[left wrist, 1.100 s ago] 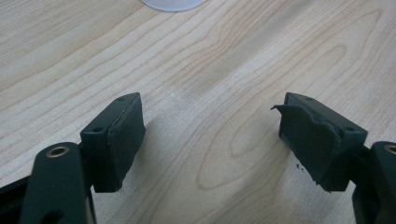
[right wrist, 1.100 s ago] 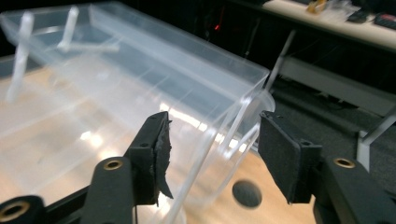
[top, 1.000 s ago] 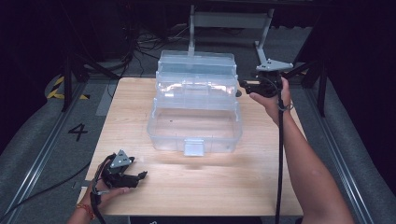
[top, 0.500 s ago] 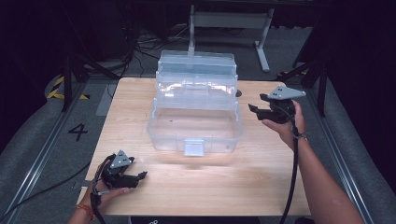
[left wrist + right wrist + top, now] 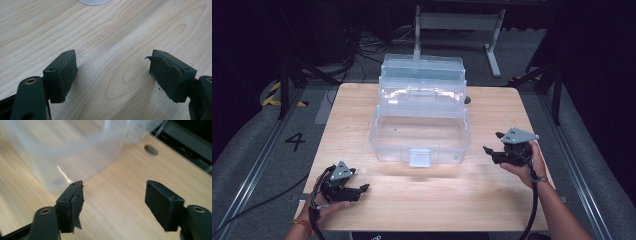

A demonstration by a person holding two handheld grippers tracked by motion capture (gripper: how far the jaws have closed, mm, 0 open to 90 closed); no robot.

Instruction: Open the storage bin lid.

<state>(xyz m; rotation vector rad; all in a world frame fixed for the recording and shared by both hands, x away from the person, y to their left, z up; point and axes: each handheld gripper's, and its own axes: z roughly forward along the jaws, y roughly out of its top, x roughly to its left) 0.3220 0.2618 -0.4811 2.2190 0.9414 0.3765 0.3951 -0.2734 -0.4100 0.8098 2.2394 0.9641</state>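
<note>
A clear plastic toolbox (image 5: pixel 421 117) stands open in the middle of the wooden table (image 5: pixel 437 200), its upper trays stepped back and its white latch at the front. My right gripper (image 5: pixel 493 142) hovers to the right of the box's front corner, pointing toward it. Its jaws have just been opening and hold nothing. In the right gripper view the box wall (image 5: pixel 75 152) lies ahead of the open gripper (image 5: pixel 113 197). My left gripper (image 5: pixel 363 188) rests at the table's near left corner. It is open (image 5: pixel 112 72) over bare wood.
A round hole in the tabletop (image 5: pixel 468 100) sits just behind the box's right side, also seen as a hole (image 5: pixel 151 149) in the right gripper view. A metal stand (image 5: pixel 457 20) and cables lie behind the table. A floor mark "4" (image 5: pixel 295 141) is at the left.
My right gripper came down from beside the box's upper right trays toward the person, to the right of the front corner, with its jaws wider. The left gripper stayed put.
</note>
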